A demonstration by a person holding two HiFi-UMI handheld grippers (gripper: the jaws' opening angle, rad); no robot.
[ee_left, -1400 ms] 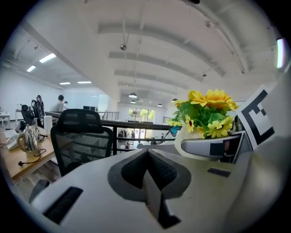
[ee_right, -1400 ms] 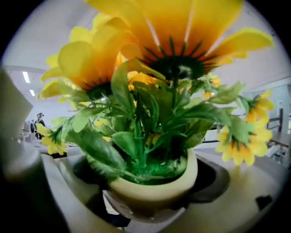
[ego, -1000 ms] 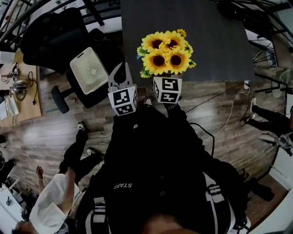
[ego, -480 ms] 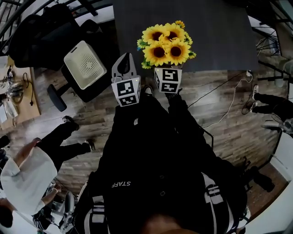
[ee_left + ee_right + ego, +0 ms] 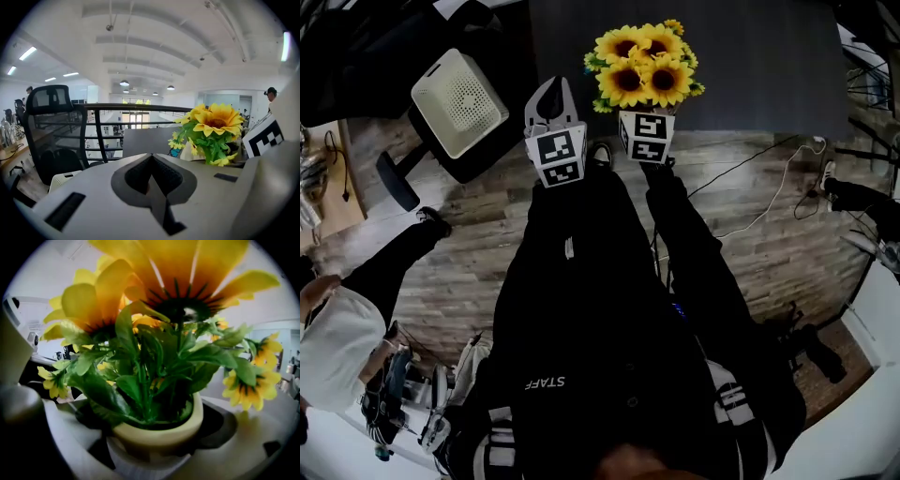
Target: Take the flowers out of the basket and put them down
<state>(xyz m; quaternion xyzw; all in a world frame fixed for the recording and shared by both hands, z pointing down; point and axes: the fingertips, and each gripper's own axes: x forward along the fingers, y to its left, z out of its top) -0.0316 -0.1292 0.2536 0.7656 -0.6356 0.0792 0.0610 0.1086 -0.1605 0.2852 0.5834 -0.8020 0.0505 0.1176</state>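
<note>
A bunch of yellow sunflowers [image 5: 644, 67] stands in a cream pot [image 5: 164, 430]. My right gripper [image 5: 159, 444] is shut on that pot, and the blooms and green leaves [image 5: 154, 333] fill its view. In the head view the flowers hang over the near edge of a dark table [image 5: 750, 66] and hide the right jaws; only the marker cube [image 5: 645, 136] shows. My left gripper [image 5: 551, 94] is beside it on the left, shut with nothing held. A white perforated basket [image 5: 459, 101] sits on a black chair, apart from both grippers.
The black office chair [image 5: 403, 159] stands to the left of the table on a wooden floor. Cables [image 5: 769, 187] trail across the floor at the right. Another person [image 5: 337, 328] is at the lower left. A black railing [image 5: 93, 126] runs behind the table.
Both grippers keep their pose, the right still shut on the pot. The view has shifted, so the basket and chair sit further up and left. The person at the lower left has moved.
</note>
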